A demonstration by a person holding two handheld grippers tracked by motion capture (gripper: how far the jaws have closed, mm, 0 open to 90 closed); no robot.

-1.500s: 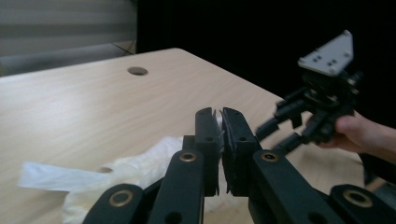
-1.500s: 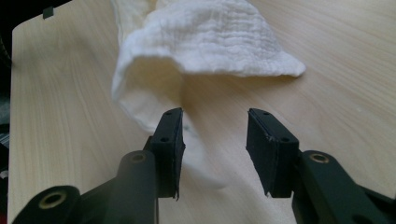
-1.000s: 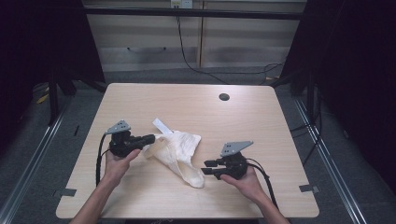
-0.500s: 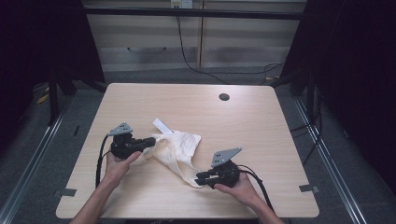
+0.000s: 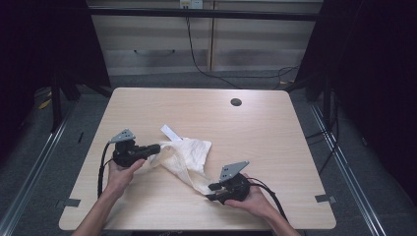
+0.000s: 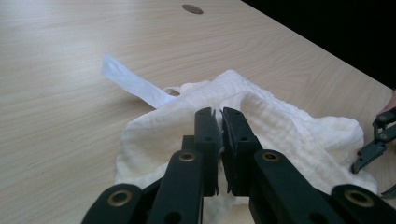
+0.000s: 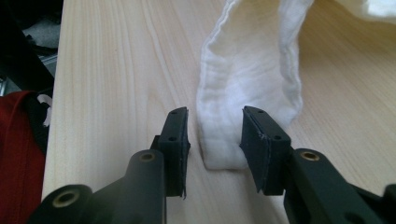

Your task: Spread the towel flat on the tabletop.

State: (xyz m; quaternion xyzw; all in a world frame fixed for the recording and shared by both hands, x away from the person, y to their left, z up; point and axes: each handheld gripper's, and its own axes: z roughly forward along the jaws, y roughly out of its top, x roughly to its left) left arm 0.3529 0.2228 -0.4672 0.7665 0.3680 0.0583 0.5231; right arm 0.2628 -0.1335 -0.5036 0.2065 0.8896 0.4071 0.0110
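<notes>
On a pale wooden bench [image 5: 275, 147] a crumpled white muslin cloth [image 5: 189, 155] lies half-handled: the left gripper [image 5: 156, 147] is clamped on its upper edge, while the right gripper [image 7: 215, 135], jaws just opening, straddles the cloth's near tail without pinching, so spreading seems barely begun.

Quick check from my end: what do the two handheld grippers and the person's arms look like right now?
Both the left gripper and the right gripper are black, each with two flat black jaws on link arms with brass-coloured pivot rings. Each carries a grey three-cornered plate on top and trails a black cable. The forearms are bare, with no sleeves in the high view.
</notes>
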